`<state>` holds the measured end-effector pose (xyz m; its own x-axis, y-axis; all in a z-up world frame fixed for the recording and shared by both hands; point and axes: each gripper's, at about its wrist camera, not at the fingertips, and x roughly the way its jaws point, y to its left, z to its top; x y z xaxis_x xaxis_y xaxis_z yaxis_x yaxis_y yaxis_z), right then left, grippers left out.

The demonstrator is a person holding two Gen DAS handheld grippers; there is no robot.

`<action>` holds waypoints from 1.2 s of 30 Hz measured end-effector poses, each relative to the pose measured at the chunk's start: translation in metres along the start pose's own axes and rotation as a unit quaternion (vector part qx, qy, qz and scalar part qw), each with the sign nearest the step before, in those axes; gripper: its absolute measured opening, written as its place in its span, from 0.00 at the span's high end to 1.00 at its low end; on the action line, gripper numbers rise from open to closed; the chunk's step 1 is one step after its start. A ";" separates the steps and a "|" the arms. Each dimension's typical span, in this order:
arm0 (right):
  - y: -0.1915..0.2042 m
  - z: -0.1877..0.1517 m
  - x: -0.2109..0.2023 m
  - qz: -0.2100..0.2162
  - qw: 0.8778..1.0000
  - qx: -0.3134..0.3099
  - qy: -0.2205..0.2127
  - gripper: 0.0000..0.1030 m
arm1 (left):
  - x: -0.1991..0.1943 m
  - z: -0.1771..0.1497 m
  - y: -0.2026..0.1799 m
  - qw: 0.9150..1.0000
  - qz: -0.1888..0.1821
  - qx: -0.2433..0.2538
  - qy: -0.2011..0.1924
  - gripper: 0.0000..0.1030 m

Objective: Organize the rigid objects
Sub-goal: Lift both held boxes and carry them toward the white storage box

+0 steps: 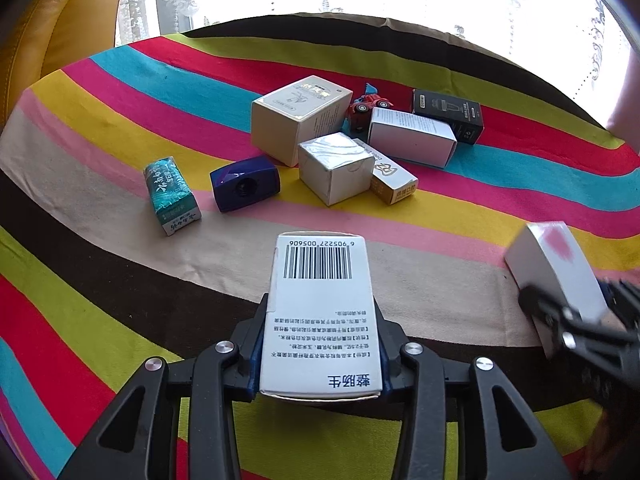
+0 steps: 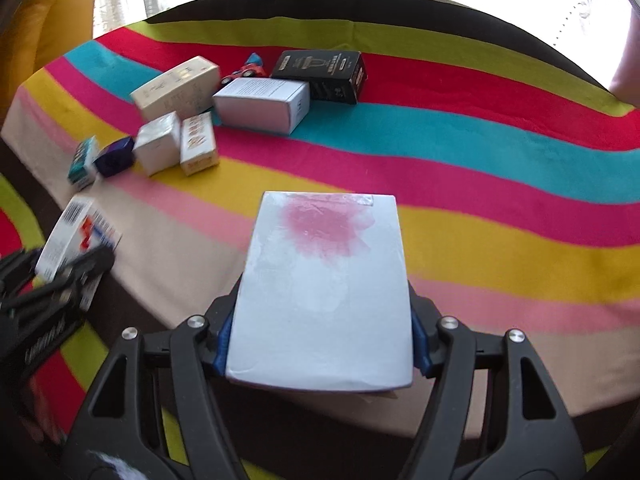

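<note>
My left gripper (image 1: 320,344) is shut on a white medicine box with a barcode (image 1: 320,300), held above the striped cloth; it also shows in the right wrist view (image 2: 68,240). My right gripper (image 2: 322,336) is shut on a white box with a pink blotch (image 2: 324,280), also seen at the right of the left wrist view (image 1: 556,264). A cluster of boxes lies further back: a large cream box (image 1: 300,116), a small white cube box (image 1: 334,166), a gold-and-white box (image 1: 394,178), a white box (image 1: 412,136) and a black box (image 1: 448,114).
A teal pack (image 1: 172,194) and a dark blue sharpener (image 1: 244,182) lie left of the cluster. A red toy car (image 1: 366,110) sits behind the boxes. The table (image 1: 440,280) wears a striped cloth. A yellow chair (image 1: 52,20) stands at the far left; curtains hang behind.
</note>
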<state>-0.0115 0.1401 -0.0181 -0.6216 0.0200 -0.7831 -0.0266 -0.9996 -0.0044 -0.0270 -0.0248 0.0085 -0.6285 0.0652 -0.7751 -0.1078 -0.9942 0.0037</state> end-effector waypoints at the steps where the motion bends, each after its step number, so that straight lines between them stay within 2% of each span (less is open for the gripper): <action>1: 0.000 -0.004 -0.003 0.001 1.000 0.001 -0.001 0.32 | 0.000 0.000 0.000 1.000 0.000 0.000 0.000 0.58; 16: 0.002 -0.048 -0.040 0.000 1.000 0.003 -0.004 0.32 | -0.003 -0.002 0.003 1.000 -0.001 -0.009 0.000 0.60; 25: 0.006 -0.059 -0.049 0.004 1.000 -0.008 -0.003 0.32 | -0.031 -0.037 0.002 1.000 0.004 -0.011 -0.001 0.60; 36: 0.008 -0.088 -0.072 0.012 1.000 -0.019 -0.004 0.32 | -0.061 -0.075 -0.012 1.000 -0.004 0.012 -0.001 0.60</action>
<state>0.1025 0.1290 -0.0165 -0.6279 -0.0038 -0.7783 0.0183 -0.9998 -0.0099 0.0701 -0.0235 0.0086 -0.6293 0.0730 -0.7737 -0.1309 -0.9913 0.0130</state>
